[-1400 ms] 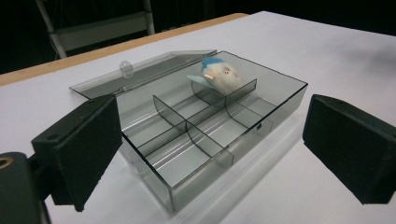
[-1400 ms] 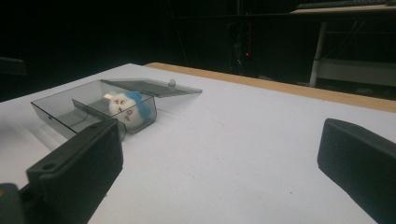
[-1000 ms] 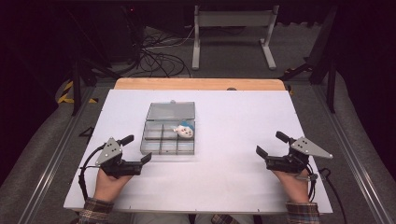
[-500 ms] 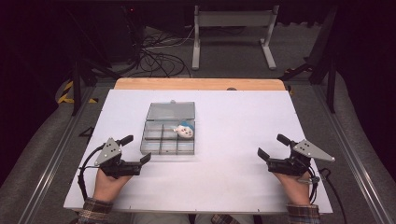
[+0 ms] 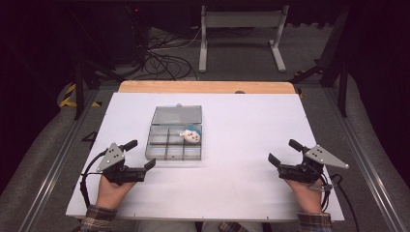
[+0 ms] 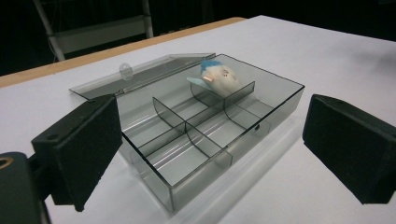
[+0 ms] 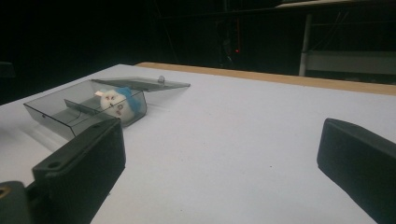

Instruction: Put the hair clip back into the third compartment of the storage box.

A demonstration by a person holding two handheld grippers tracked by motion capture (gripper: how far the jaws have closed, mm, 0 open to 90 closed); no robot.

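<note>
A clear smoky plastic box (image 5: 167,151) with several compartments sits on the white table, its lid (image 5: 177,115) laid open flat behind it. A small white and blue toy (image 5: 191,135) lies in the far right compartment. My left gripper (image 5: 140,154) rests near the table's front left, just left of the box, open and empty. In the left gripper view the box (image 6: 243,142) lies between the spread jaws, the toy (image 6: 215,77) at its far side. My right gripper (image 5: 285,152) rests at the front right, open and empty, far from the box (image 7: 51,114).
The white table top (image 5: 241,125) has a wooden strip (image 5: 208,87) along its far edge. Beyond it stand a metal frame (image 5: 241,34) and loose cables (image 5: 159,58) on the floor. Metal rails run along both sides of the table.
Both grippers have shifted only slightly; the right one has drifted a little toward the right. The box and toy have not moved.
</note>
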